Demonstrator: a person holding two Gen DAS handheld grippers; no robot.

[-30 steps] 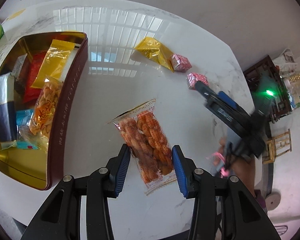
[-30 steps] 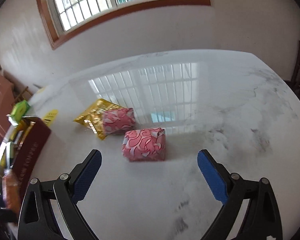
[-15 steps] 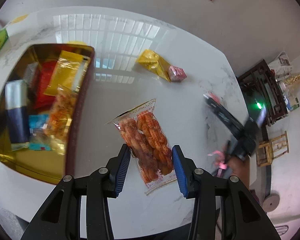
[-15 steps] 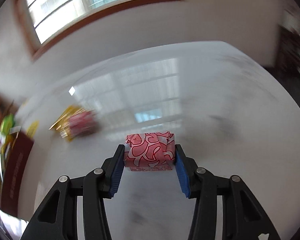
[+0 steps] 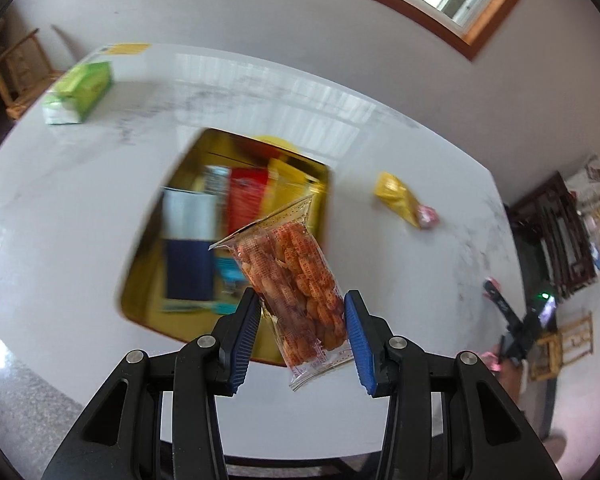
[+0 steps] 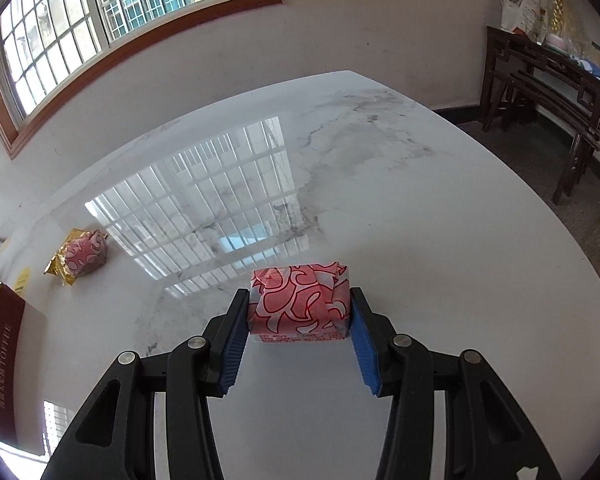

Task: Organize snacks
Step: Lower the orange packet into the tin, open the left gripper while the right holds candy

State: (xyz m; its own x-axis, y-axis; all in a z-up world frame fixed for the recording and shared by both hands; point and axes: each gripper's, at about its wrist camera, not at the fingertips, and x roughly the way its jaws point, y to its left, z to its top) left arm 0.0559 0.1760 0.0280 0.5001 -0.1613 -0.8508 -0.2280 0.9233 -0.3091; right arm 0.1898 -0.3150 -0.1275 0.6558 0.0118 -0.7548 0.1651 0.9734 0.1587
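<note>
Carrying, in my left gripper [image 5: 300,324], clamped peanut packet [image 5: 296,276] above gold tin [image 5: 140,276] just ahead: release low over bare floor; right gripper [image 6: 298,320] clamps pink-wrapped block [image 6: 300,300], follows.

Bright daylight from window [image 6: 132,12]; glare on table [image 6: 228,196]; tin [image 5: 220,232] motion-blurred; fisheye edges.

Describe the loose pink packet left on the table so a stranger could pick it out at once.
On the white marble table, look toward the dark red tin at its left edge. Beyond it lies a gold foil bag, and the loose pink packet rests against that bag. Its twin is clamped in the right claw.
</note>
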